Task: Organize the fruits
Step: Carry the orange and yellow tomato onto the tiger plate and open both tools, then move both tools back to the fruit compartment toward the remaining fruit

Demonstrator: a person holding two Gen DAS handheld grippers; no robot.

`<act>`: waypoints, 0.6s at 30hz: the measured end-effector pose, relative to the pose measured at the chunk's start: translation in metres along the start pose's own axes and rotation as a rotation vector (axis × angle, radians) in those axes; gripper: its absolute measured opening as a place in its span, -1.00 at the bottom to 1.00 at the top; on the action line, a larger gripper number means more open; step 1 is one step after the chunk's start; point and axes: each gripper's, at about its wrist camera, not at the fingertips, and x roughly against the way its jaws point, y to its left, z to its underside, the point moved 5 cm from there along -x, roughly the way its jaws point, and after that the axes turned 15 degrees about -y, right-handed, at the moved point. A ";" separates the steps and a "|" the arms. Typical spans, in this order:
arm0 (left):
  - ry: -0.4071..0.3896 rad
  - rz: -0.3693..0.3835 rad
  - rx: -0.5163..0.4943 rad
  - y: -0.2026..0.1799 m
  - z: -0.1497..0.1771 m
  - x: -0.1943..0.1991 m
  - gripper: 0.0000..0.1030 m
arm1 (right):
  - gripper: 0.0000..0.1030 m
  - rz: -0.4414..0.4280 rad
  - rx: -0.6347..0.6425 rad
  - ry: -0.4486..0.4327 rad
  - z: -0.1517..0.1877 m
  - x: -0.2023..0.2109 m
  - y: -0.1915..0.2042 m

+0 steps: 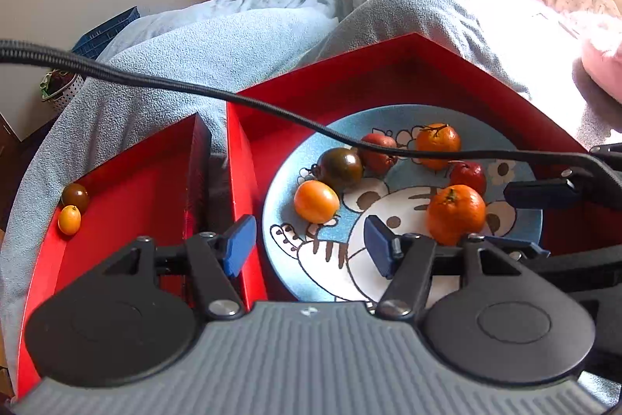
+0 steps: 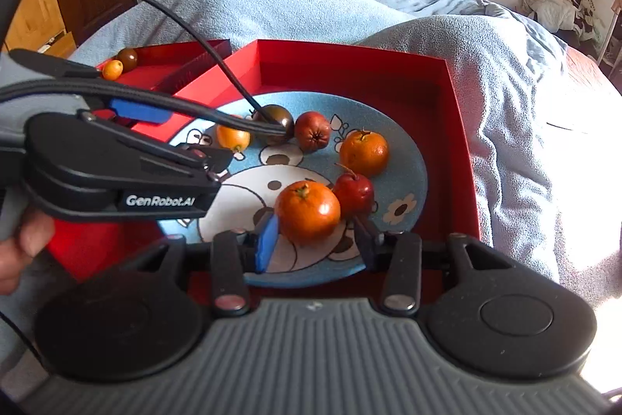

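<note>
On the blue cartoon plate (image 2: pixel 404 177) inside the larger red box (image 2: pixel 458 127) I saw six fruits: two mandarins, two red fruits, an orange tomato (image 1: pixel 315 201) and a dark tomato (image 1: pixel 342 168). The near mandarin (image 2: pixel 308 213) sat between the pads of my right gripper (image 2: pixel 317 240); they flanked it closely, but I couldn't tell whether they pressed on it. My left gripper (image 1: pixel 307 244) stood open and empty above the box's left wall and the plate's edge. In the smaller red box (image 1: pixel 128 189) beside it lay a small yellow fruit (image 1: pixel 69 219) touching another dark tomato (image 1: pixel 75 196). Everything rested on a light blue blanket (image 1: pixel 233 37).
</note>
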 end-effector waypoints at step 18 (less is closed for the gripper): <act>-0.092 -0.336 0.152 0.190 0.033 0.086 0.32 | -0.10 -0.224 0.063 -0.212 -0.141 -0.025 0.131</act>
